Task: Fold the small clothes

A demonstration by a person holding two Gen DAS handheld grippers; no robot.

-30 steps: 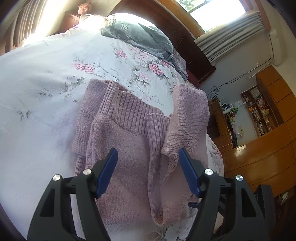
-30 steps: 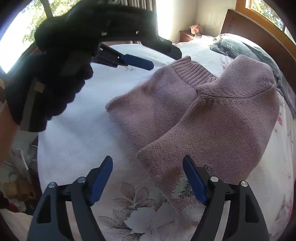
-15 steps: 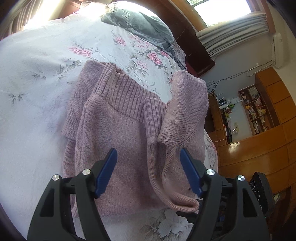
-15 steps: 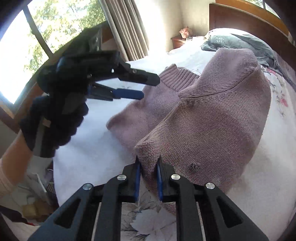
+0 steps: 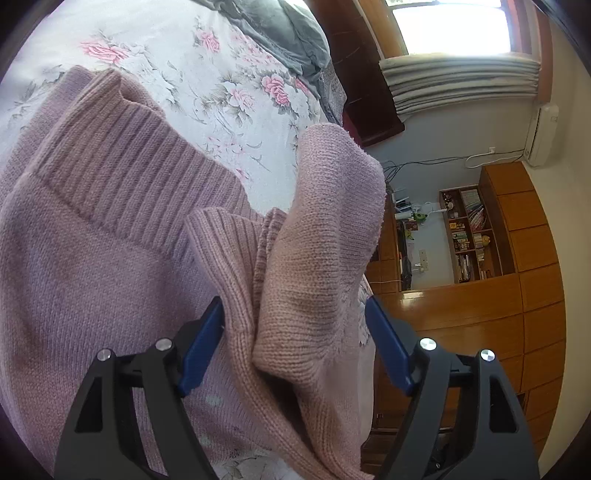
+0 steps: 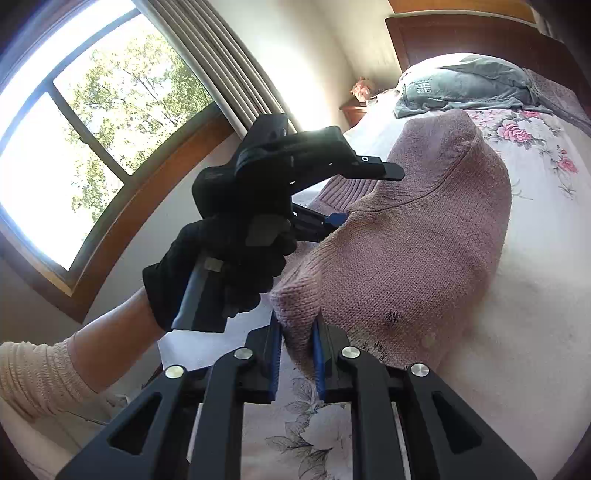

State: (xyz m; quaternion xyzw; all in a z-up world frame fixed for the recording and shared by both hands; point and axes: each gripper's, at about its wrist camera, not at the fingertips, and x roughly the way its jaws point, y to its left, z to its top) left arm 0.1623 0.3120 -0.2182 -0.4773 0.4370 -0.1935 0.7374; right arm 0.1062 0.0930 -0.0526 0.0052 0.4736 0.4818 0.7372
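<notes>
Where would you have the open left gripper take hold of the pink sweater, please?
On the raised fold of the pink sweater, already standing between the left gripper's open fingers. Come straight forward along the bed: the knit edge there stands upright, thin enough to pinch.

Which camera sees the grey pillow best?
The right wrist view. The grey pillow shows whole there at the head of the bed, with its white square pattern. The left wrist view catches only a cut-off part of the pillow at the top edge, beyond the sweater.
</notes>
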